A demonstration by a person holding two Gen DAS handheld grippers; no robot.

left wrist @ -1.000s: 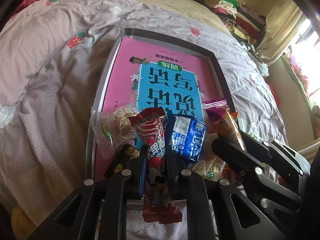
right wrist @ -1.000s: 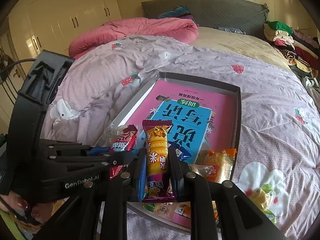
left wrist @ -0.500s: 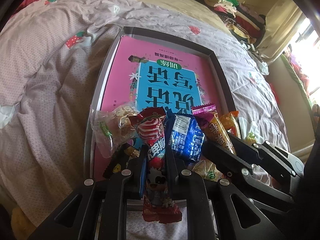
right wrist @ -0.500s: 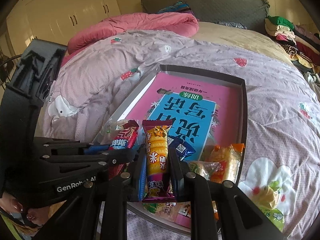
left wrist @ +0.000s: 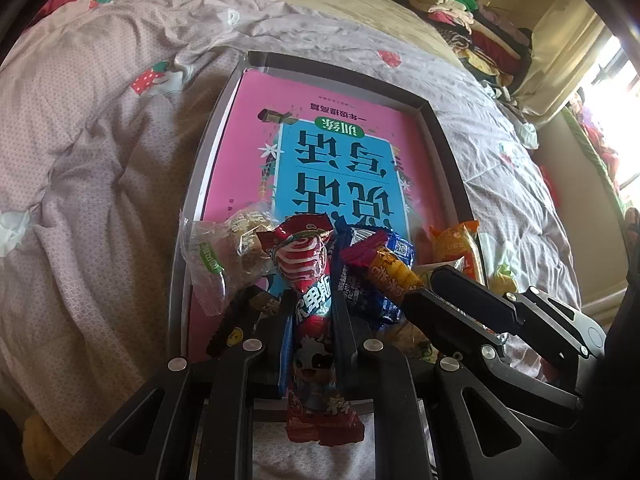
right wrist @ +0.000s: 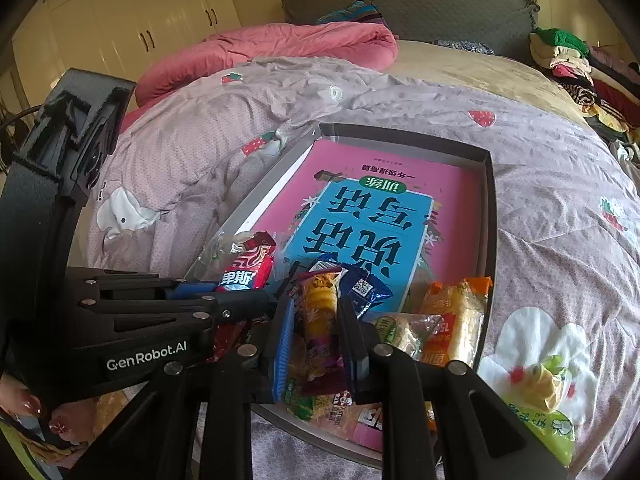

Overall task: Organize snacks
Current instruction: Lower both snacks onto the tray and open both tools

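Several wrapped snacks already crowd the grey cardboard tray's [left wrist: 444, 148] near edge. Left gripper [left wrist: 310, 312] clamps a red milk-candy packet [left wrist: 308, 276]; right gripper [right wrist: 320, 328] clamps a yellow-purple biscuit packet [right wrist: 320, 304], both seemingly unplaced.

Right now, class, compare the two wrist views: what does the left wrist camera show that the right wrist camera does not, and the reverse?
Only the left wrist view shows the bright window and the cow picture low on the red snack pack clamped in the left gripper.

Only the right wrist view shows the white wardrobe doors, the grey headboard and a green packet lying on the quilt outside the tray.

Both show the tray with its pink book, and the right gripper clamping a yellow snack pack.
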